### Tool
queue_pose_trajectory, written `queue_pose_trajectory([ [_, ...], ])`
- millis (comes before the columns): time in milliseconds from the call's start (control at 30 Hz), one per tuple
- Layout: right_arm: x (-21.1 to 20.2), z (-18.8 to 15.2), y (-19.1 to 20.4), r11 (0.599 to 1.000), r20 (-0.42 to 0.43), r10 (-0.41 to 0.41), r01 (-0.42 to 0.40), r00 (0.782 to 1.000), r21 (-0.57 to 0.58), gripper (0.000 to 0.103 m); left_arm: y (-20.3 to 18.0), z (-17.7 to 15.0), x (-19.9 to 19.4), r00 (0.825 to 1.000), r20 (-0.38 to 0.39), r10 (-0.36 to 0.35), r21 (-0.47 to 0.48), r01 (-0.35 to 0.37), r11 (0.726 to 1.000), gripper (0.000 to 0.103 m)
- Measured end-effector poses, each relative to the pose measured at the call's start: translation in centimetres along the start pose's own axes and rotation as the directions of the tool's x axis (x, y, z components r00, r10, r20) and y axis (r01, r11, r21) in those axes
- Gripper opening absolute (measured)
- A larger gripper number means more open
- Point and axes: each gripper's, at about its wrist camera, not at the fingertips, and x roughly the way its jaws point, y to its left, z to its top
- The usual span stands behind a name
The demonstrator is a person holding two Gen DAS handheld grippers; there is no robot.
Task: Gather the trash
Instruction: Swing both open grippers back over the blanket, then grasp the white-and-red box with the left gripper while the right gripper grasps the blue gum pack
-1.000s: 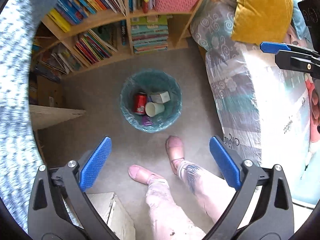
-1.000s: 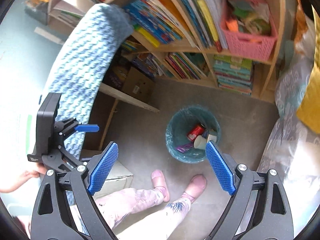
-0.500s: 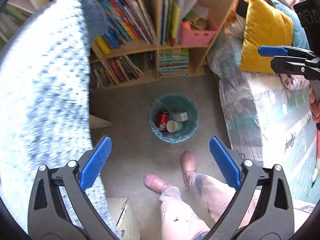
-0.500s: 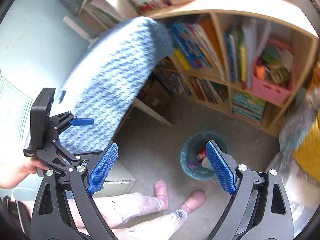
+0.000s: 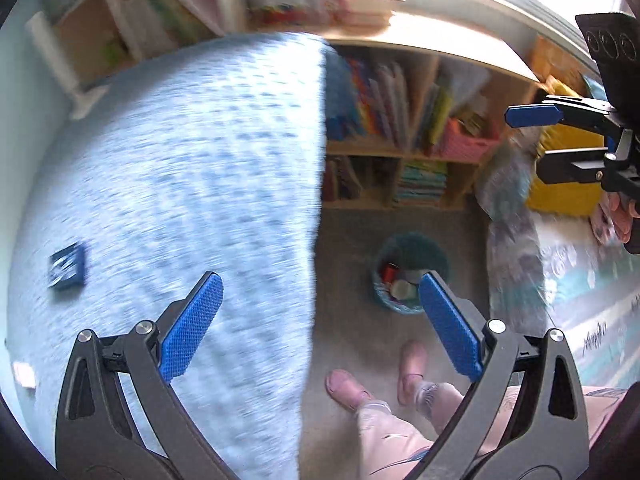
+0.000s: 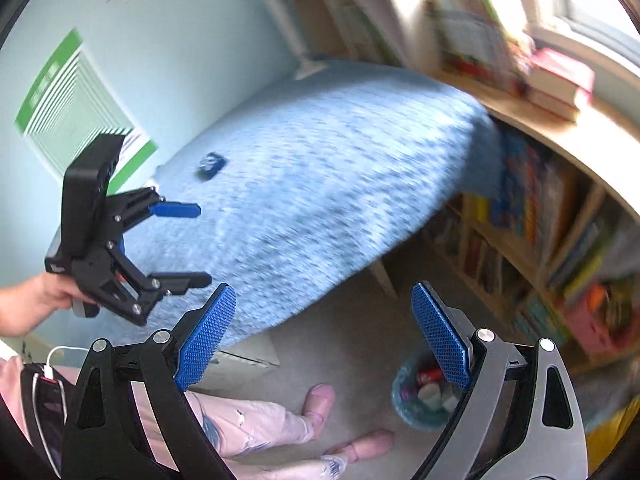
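Observation:
A teal bin stands on the carpet with a red can, a cup and other trash inside; the right wrist view shows the bin low down. A small dark blue packet lies on a blue-and-white knitted surface; in the right wrist view the packet sits near that surface's far side. My left gripper hangs open and empty above the surface's edge, also seen as the left gripper from the right. My right gripper is open and empty too.
A wooden bookshelf full of books and a pink basket lines the back. A bed with a yellow cushion lies to the right. The person's legs and pink slippers stand on the carpet by the bin.
Both grippers have risen and swung left, away from the bin. The knitted surface now fills much of both views and the blue packet has come into sight. Both stay open.

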Motion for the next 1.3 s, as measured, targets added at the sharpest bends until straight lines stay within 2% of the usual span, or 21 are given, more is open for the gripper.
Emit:
queue_pose_trajectory([
  [167,3.3,3.9,3.4,0.994,-0.009,0.065,-0.066,0.998,-0.083,0.089,5.6,-2.6,-2.6,0.995,0.015,0.097,-0.100,-0.095,0.990,0.096],
  [300,7.0,6.7,6.9,0.979,-0.052,0.109,-0.117,0.993,-0.170,0.089,10.2,-5.4,-4.2,0.985,-0.002,0.174,-0.176,-0.172,0.969,0.096],
  [467,11.3,9.7,11.6,0.947,-0.109,0.153,-0.178,0.982,-0.269,0.089,15.8,-9.0,-6.0,0.966,-0.038,0.255,-0.263,-0.256,0.930,0.096],
  [667,16.4,12.7,16.4,0.911,-0.179,0.167,-0.221,0.970,-0.348,0.089,21.2,-12.7,-8.1,0.949,-0.058,0.310,-0.361,-0.309,0.880,0.096],
  [867,21.6,15.0,19.7,0.887,-0.216,0.145,-0.224,0.965,-0.404,0.089,26.6,-16.1,-9.4,0.931,-0.090,0.354,-0.436,-0.356,0.826,0.096],
  [1100,26.8,17.0,21.5,0.869,-0.291,0.132,-0.252,0.948,-0.427,0.089,31.4,-19.2,-9.9,0.919,-0.130,0.372,-0.495,-0.385,0.779,0.096],
  [1300,32.4,18.5,22.3,0.832,-0.376,0.099,-0.284,0.921,-0.477,0.089,34.8,-20.2,-9.0,0.902,-0.167,0.397,-0.528,-0.422,0.737,0.096],
])
